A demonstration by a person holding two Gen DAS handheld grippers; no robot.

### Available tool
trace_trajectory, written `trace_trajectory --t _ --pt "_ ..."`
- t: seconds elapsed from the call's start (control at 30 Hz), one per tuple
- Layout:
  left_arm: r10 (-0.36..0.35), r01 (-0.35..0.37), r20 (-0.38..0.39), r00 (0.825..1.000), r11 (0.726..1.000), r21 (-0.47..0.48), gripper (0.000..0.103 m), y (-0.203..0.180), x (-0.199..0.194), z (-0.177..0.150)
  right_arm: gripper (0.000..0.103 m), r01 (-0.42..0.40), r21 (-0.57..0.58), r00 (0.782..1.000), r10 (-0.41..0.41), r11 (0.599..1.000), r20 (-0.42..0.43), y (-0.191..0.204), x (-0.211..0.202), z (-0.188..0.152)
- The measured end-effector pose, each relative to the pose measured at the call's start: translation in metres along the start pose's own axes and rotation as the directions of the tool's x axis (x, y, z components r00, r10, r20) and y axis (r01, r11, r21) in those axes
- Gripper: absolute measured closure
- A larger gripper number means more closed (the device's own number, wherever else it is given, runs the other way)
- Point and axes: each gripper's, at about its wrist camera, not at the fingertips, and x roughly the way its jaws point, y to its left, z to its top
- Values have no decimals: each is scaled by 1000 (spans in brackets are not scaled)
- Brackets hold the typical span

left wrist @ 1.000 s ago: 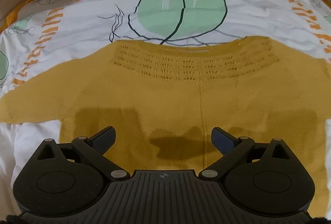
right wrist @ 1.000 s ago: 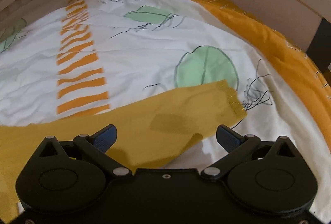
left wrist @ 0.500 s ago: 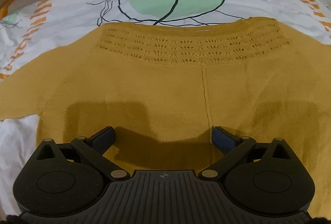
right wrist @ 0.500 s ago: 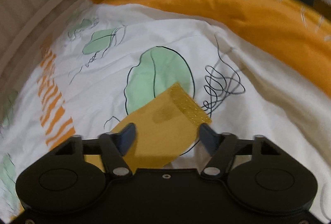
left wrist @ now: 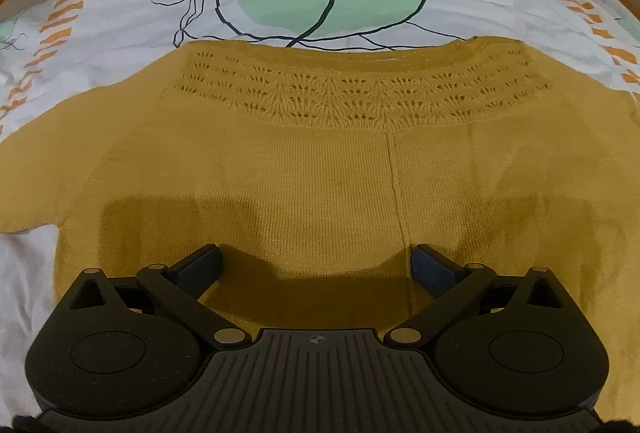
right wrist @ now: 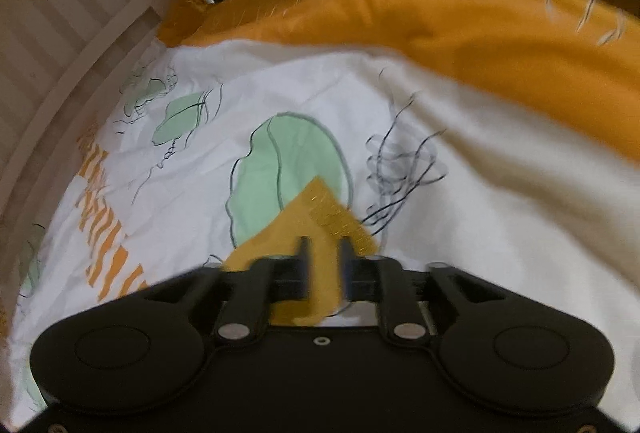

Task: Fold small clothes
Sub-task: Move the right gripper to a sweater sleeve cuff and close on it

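Note:
A small mustard-yellow knit sweater (left wrist: 320,169) lies flat on the patterned bed sheet (left wrist: 120,17), lace-knit neckline at the far side. My left gripper (left wrist: 316,261) is open and hovers low over the sweater's body near its hem, touching nothing. In the right wrist view, my right gripper (right wrist: 325,265) is shut on the sweater's sleeve (right wrist: 320,217) close to its ribbed cuff (right wrist: 344,221). The sleeve end rests over a green leaf print.
The white sheet (right wrist: 460,233) has green leaf prints, orange stripes and black scribbles. An orange blanket (right wrist: 480,37) is bunched along the far right edge. A wooden slatted bed frame (right wrist: 80,33) borders the mattress.
My right gripper closed on the sleeve near the cuff after turning toward it. My left gripper dropped closer over the sweater's body and stayed open.

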Motion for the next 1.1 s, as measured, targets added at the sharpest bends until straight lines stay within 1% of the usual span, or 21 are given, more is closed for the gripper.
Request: trace_trajectory --t 0.03,0.07,0.1,0.17,0.27,0.37,0.43,0.47,0.5,0.57,0.6,0.67,0.77,0.9,0.97,1.03,1.1 --pt "2 -2 3 1000 1000 -1 0 -1 0 -1 22 26 -12 1000 -26 1000 1 -1 -4 2" --pt "5 -5 6 1000 1000 -2 0 -1 0 -1 21 40 -22 999 -40 999 3 -2 -6 2" --pt "7 -7 8 1000 1000 -3 0 -2 0 -1 24 48 -37 999 -47 998 5 -3 -8 2" --pt "9 -8 9 1000 1000 -5 0 -2 0 -1 24 60 -49 998 -61 997 -10 -5 -4 2" --pt "4 -4 7 1000 1000 -5 0 -2 -1 -1 24 50 -35 999 -51 998 -19 -8 6 0" --pt "3 -3 7 1000 1000 -5 0 -1 -1 -1 36 20 -44 1000 -20 999 -18 -4 15 -2" --pt "3 -3 7 1000 1000 -5 0 -1 -1 -1 47 5 -49 1000 -6 999 -23 -2 21 -3" --pt "2 -2 7 1000 1000 -5 0 -1 -1 -1 48 3 -49 1000 -5 999 -27 -1 23 -4" --pt "2 -2 7 1000 1000 -5 0 -2 -1 -1 54 11 -50 1000 -12 999 -25 0 26 -4" --pt "0 0 8 1000 1000 -6 0 -1 -1 -2 78 16 -58 1000 -17 998 -20 1 28 -5" --pt "-1 1 8 1000 1000 -7 0 -1 -1 -1 87 13 -63 1000 -14 998 -22 1 29 -5" --pt "-4 4 9 1000 1000 -10 0 0 -1 -1 87 -1 -67 1000 0 998 -18 4 26 -5" --pt "-14 15 11 1000 1000 -26 0 2 -1 0 87 -34 -129 999 36 991 15 21 9 -6" --pt "-42 43 10 999 998 -45 2 7 -5 3 87 -132 -219 990 141 967 25 65 -24 -7" --pt "-66 67 10 998 996 -59 2 10 -9 4 87 -193 -269 979 204 944 15 93 -41 -11" --pt "-92 93 16 996 992 -80 2 16 -15 6 87 -258 -316 963 270 913 -7 123 -58 -21" --pt "-103 105 30 994 990 -93 2 23 -23 7 87 -327 -356 942 334 876 -42 155 -73 -36"
